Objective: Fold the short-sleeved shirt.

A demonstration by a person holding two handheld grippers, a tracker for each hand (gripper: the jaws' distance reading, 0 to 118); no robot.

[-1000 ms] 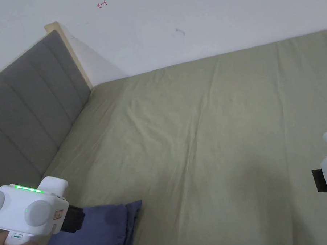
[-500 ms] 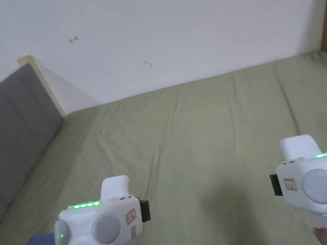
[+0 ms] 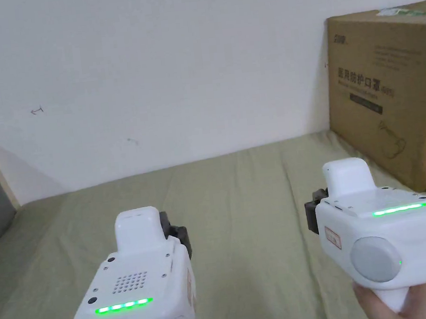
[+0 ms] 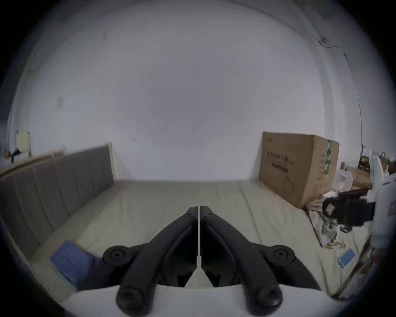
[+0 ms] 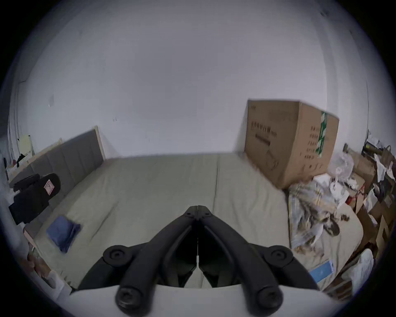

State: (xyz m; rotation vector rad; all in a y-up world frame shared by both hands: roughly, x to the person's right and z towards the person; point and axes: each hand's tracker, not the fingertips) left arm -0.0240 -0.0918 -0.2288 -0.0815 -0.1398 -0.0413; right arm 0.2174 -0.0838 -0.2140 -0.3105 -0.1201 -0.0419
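Note:
A folded blue shirt (image 4: 68, 266) lies on the olive bed sheet (image 3: 240, 197) near the headboard end; it also appears in the right gripper view (image 5: 62, 232). Both grippers hang in the air above the sheet, well away from the shirt. My left gripper (image 3: 177, 232) points toward the far wall, and its jaws (image 4: 198, 209) are shut with nothing between them. My right gripper (image 3: 314, 216) is held level beside it, and its jaws (image 5: 197, 208) are likewise shut and hold nothing. A hand grips the right handle.
A grey padded headboard (image 4: 53, 182) runs along the left of the bed. A large cardboard box (image 3: 391, 96) stands at the far right corner. In front of it lies a rumpled patterned cloth (image 5: 310, 214) and a small blue flat item (image 5: 321, 272).
The head camera has swung right and up, so the box came into view and the blue shirt left it. The left gripper moved from beside the shirt toward the middle; the right gripper moved inward.

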